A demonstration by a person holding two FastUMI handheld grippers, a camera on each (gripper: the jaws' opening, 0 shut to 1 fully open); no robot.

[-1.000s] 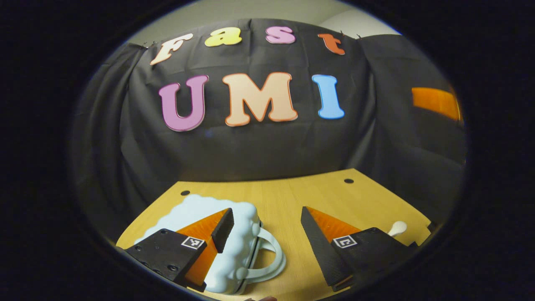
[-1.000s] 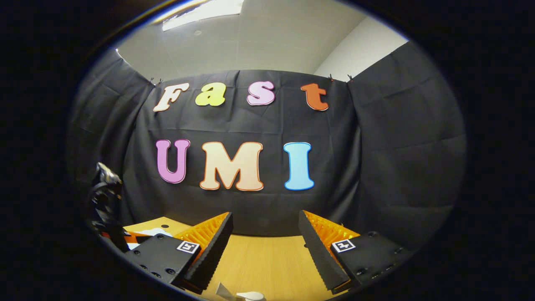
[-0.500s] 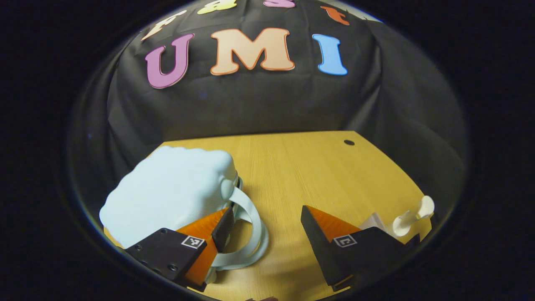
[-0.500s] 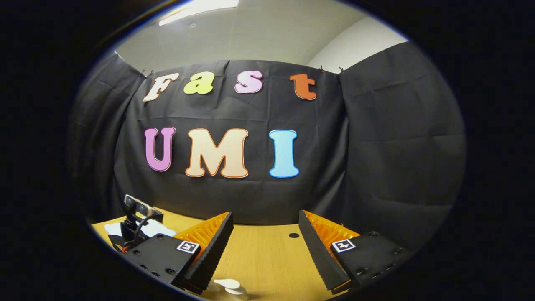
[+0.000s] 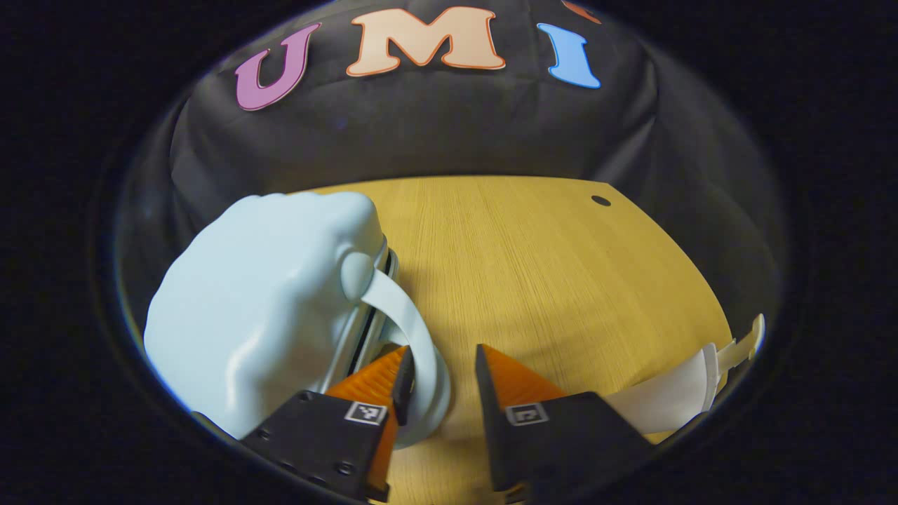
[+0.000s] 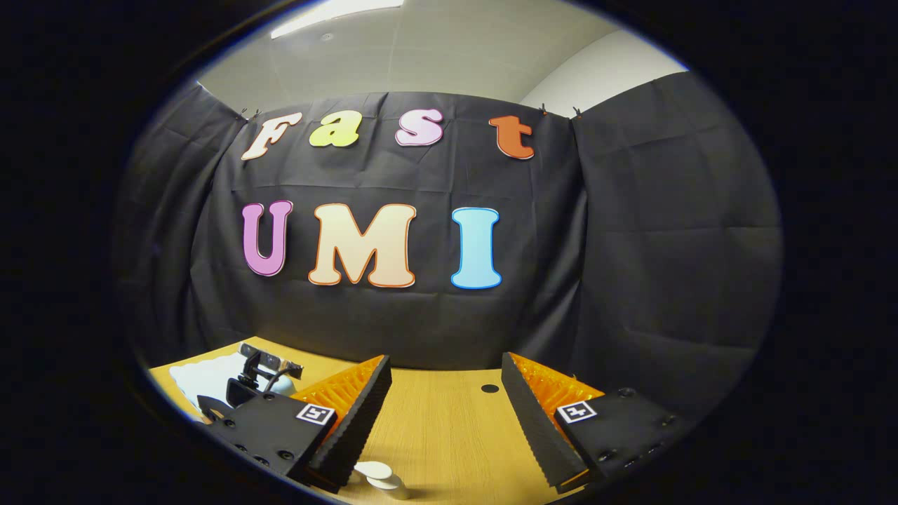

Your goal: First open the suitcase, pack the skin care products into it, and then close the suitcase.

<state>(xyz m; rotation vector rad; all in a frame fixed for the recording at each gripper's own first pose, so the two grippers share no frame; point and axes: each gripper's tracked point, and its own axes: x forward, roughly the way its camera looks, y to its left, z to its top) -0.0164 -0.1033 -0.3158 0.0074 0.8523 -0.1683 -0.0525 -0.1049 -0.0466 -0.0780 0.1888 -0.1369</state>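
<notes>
Pale-blue suitcase: the bumpy, cloud-shaped hard plastic suitcase [image 5: 259,308] is lying on the yellow wooden table [image 5: 547,280], shells together, so it is looking unopened; its light looped handle [image 5: 414,351] is arching toward the camera.
Left gripper: the left gripper [image 5: 443,379] is sitting narrowed around that handle, its left orange finger [image 5: 379,382] inside the loop and touching or nearly touching the band, the other finger just outside and apart from it; a full pinch is not showing.
Right gripper: the right gripper [image 6: 445,407] is hovering above the table with its fingers spread wide and nothing between them.
Skin care products: a white pump bottle [image 5: 673,400] is lying on its side near the table's right edge; a small white round-capped container [image 6: 379,478] is resting just below the right gripper.
Progress: opening is only starting, by my reading; packing both items and closing are all remaining.
</notes>
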